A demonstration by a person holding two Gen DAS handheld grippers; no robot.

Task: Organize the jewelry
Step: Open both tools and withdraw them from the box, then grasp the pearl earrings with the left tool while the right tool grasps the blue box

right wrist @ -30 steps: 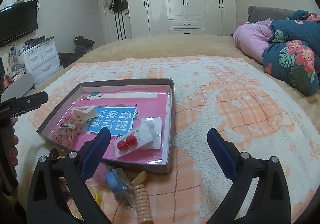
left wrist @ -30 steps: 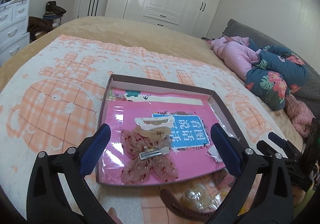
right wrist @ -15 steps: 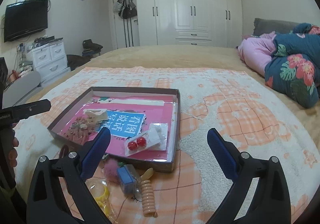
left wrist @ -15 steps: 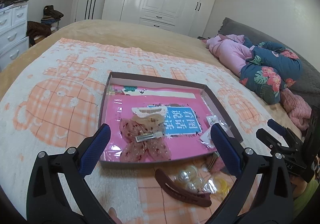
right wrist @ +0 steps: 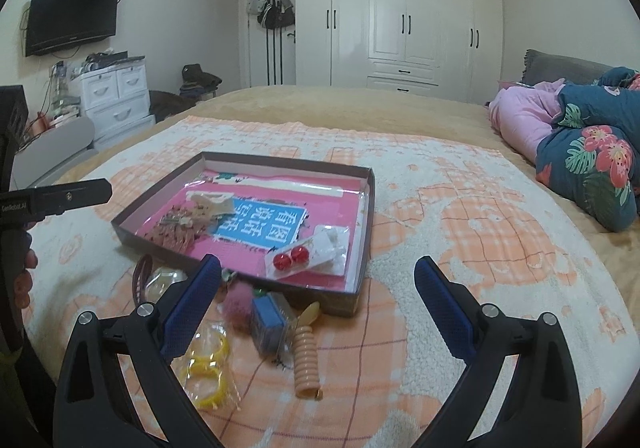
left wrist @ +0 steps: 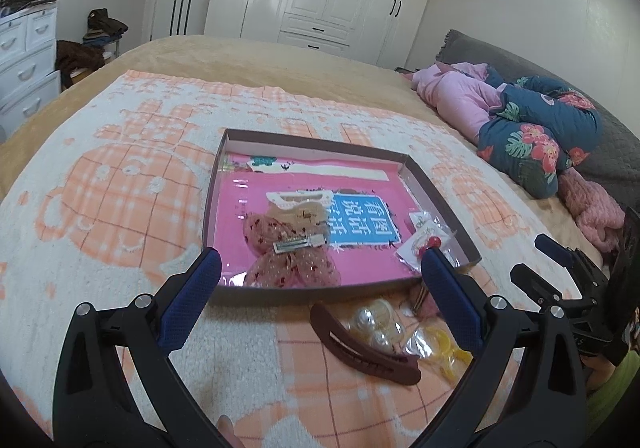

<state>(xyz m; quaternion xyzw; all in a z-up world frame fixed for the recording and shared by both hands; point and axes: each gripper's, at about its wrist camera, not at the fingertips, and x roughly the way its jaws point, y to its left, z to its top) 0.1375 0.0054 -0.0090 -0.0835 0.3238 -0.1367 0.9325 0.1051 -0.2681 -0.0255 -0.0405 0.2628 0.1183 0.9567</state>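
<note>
From the left wrist view, my left gripper (left wrist: 320,296) hangs with its jaws wide apart and empty, above the near edge of the tray (left wrist: 320,147). The bow clip (left wrist: 294,248) is already inside; the brown hair claw (left wrist: 360,348) and pearl packet (left wrist: 376,322) lie on the blanket (left wrist: 120,188) just outside.

From the right wrist view, my right gripper (right wrist: 316,302) is likewise spread and empty. The coil hair tie (right wrist: 306,362) and yellow rings (right wrist: 208,368) sit loose near it. I judge we're between picks; next I'd drop onto one loose piece.
</note>
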